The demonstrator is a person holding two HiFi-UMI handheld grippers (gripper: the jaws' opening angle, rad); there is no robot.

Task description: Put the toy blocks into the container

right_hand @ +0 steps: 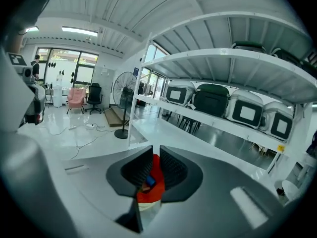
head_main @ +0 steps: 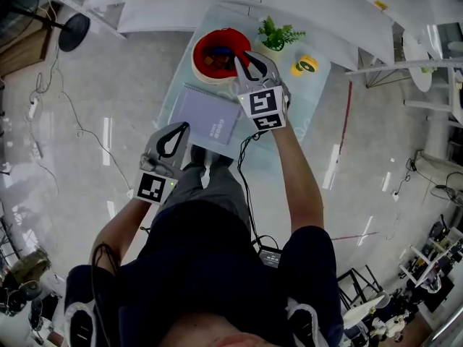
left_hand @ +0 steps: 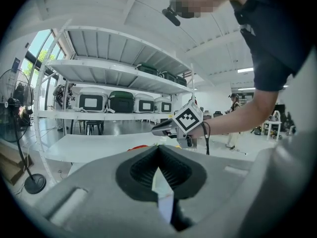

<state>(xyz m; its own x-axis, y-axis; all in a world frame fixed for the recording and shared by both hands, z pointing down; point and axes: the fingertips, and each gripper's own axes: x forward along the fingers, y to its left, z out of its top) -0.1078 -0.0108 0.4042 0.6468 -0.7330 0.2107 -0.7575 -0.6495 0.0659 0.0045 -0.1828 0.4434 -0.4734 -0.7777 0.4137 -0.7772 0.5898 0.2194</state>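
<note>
A bright room with a glossy pale floor and white shelving. Below me stands a small pale worktop [head_main: 307, 110], and everything is placed from the red container [head_main: 197, 58] at its far left corner.

The container is a round red bowl with a cream rim. Several toy blocks [head_main: 217, 55] lie inside it, dark blue and orange among them. Just nearer me than the container lies a lilac notebook [head_main: 210, 118]. To the right of the container is a small green potted plant [head_main: 278, 35], and beyond that a yellow roll [head_main: 305, 66].

My right tongs [head_main: 244, 58] hang over the container's right edge, pointing slightly down. Their pads stand a narrow slit apart with nothing between them. Through the slit I see only the bowl and its blocks.

My left tongs [head_main: 182, 126] are held back toward my lap, well short of the container, tips pressed together and empty.

I see no loose block on the worktop, though my right arm hides a strip of it. I judge the task finished or very nearly so.
</note>
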